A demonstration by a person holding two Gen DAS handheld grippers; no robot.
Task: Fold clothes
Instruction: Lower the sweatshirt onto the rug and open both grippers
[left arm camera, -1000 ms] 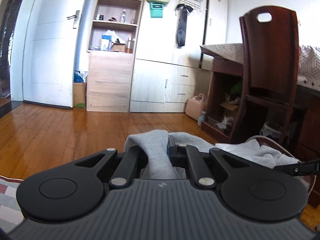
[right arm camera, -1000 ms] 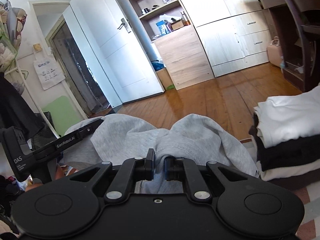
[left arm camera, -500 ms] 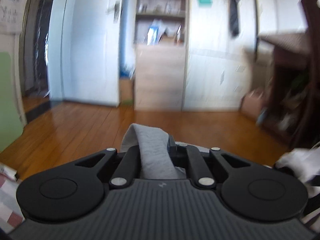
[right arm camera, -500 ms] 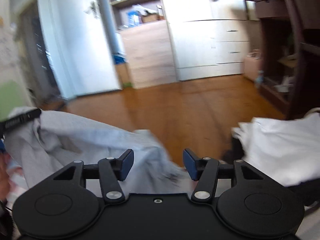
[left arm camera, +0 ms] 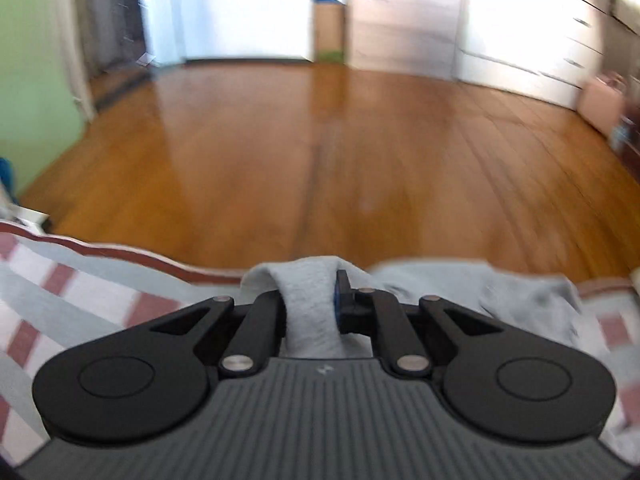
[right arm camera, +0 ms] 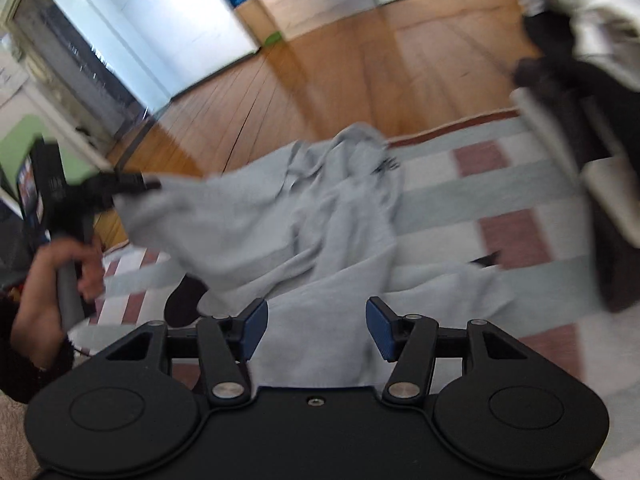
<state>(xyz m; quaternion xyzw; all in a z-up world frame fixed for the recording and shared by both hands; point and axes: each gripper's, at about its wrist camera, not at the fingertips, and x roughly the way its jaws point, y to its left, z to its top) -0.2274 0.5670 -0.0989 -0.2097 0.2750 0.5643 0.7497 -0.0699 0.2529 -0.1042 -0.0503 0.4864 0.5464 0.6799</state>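
The left gripper [left arm camera: 310,306] is clamped on an edge of the grey garment [right arm camera: 304,216], lifting that side so the cloth can be drawn out, while the rest lies rumpled on the striped blanket [right arm camera: 472,184]; the right gripper [right arm camera: 316,330] hovers over it, fingers spread and empty (folded clothes [right arm camera: 592,52] sit stacked to the right)

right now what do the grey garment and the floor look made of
Grey garment: soft heathered knit, probably cotton jersey or fleece; matte, draping in loose folds, pinched in the left gripper. Floor: wooden planks, glossy finish; plank seams and window glare show.
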